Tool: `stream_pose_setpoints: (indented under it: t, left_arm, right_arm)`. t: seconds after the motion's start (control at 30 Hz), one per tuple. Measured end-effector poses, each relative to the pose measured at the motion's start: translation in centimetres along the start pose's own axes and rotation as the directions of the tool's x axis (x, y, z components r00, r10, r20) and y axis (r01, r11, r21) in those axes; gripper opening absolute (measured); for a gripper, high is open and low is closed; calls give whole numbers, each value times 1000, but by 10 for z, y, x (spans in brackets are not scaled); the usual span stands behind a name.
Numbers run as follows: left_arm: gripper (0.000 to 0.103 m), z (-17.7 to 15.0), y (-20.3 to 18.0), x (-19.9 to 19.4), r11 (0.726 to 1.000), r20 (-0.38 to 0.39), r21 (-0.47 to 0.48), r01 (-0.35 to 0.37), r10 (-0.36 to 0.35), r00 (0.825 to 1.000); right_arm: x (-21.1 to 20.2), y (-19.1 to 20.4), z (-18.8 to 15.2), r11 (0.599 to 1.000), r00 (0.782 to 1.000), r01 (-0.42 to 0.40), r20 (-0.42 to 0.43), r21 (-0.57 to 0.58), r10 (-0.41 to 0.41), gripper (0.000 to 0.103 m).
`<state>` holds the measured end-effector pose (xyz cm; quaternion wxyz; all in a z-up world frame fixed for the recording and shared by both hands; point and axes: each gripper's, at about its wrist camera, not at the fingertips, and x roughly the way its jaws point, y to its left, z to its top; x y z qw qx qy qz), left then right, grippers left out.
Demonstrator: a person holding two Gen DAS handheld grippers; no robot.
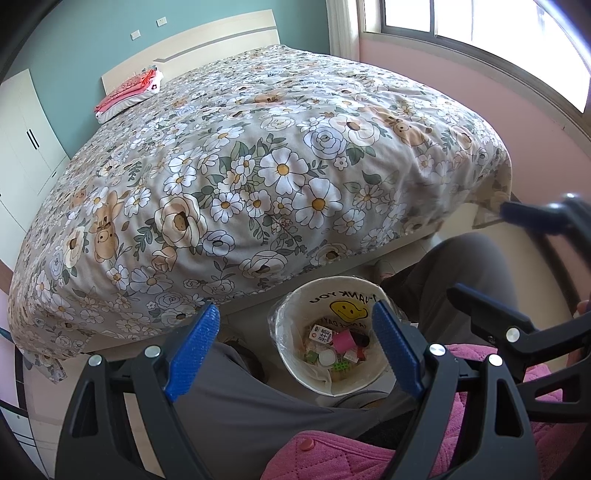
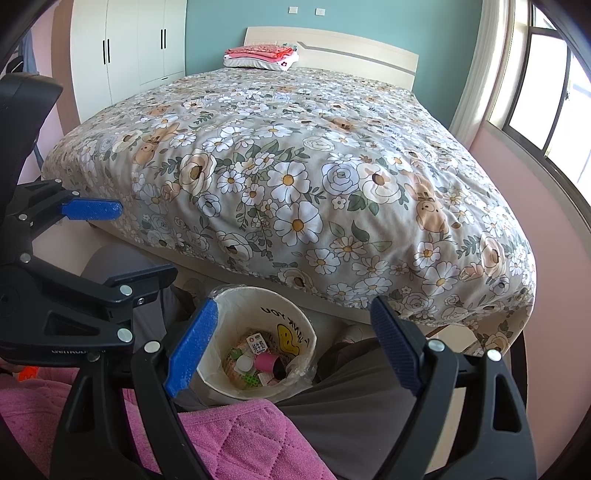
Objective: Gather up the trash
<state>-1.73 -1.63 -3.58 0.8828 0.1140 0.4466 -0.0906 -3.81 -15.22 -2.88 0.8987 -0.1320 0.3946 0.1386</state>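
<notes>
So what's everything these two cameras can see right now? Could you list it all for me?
bed: one, floral cover in white, beige and green, fills the middle
headboard: one, cream, far end of bed
folded clothes: one stack, pink and red on a white pillow, by the headboard
wardrobe: one, white with dark handles, far left corner
window: one, bright, on the pink wall
trash bin: one, white with a yellow smiley, lined with clear plastic, on the floor at the bed's foot
trash: several small pieces, a pink roll, a white cap, small cartons, inside the bin
person's legs: grey trousers, either side of the bin
pink quilted garment: near edge
left gripper: black, blue pads, open
right gripper: same, open
</notes>
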Motion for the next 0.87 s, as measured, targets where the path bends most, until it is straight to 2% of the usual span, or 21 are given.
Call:
stream_pose_setpoints:
  t: [0.23, 0.43, 0.87]
  left_arm:
    - [91, 1, 0, 3, 1000, -6, 3, -2, 2, 1000]
    - [91, 0, 6, 2, 999, 21, -32, 33, -32, 999]
    - [91, -1, -1, 3, 999, -12, -10, -31, 31, 999]
  right_arm:
    - [1, -1, 1, 1000, 1000, -1, -1, 5, 1, 84]
    - [0, -3, 0, 1000, 1000, -7, 10, 17, 7, 84]
    - [1, -1, 0, 1000, 1000, -6, 2, 10, 6, 84]
